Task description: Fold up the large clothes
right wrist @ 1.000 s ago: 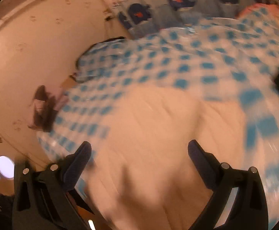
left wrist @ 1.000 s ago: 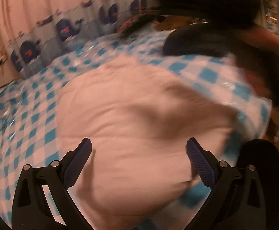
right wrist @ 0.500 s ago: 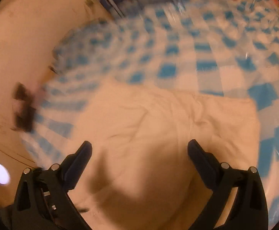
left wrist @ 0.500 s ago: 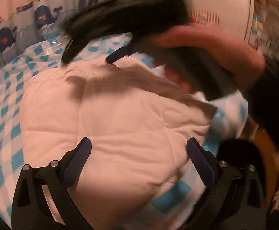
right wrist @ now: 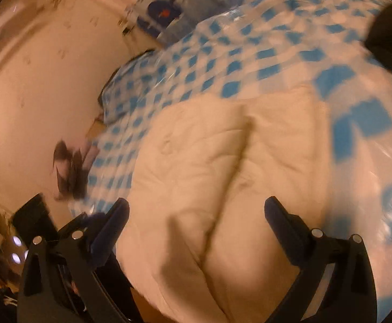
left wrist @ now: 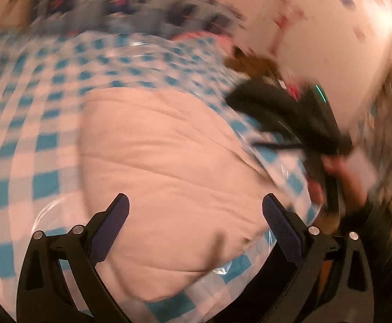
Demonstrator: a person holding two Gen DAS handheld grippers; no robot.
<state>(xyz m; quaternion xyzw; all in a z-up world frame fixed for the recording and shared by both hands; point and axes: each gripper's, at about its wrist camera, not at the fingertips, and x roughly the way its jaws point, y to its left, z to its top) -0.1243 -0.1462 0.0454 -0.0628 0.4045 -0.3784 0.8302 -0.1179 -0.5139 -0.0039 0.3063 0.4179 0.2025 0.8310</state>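
Note:
A cream quilted garment (left wrist: 163,161) lies folded into a rough rectangle on the blue-and-white checked bed cover (left wrist: 42,145). My left gripper (left wrist: 196,204) hovers open above its near part, nothing between the fingers. In the left wrist view the right gripper (left wrist: 290,118), black and held by a hand, is out past the garment's right edge. In the right wrist view the same garment (right wrist: 222,175) shows a long crease down its middle, and my right gripper (right wrist: 196,210) stands open above its near end. Both views are motion-blurred.
A whale-print bumper (left wrist: 120,0) lines the far side of the bed, with a pink wall (right wrist: 34,67) to the left. A brown item (left wrist: 252,64) lies at the far right of the cover. Dark clutter (right wrist: 69,172) sits beside the bed's left edge.
The right gripper and hand crossed over the garment and drew back to its right edge. Both cameras swung; the garment now shows a centre crease. Both grippers stayed open.

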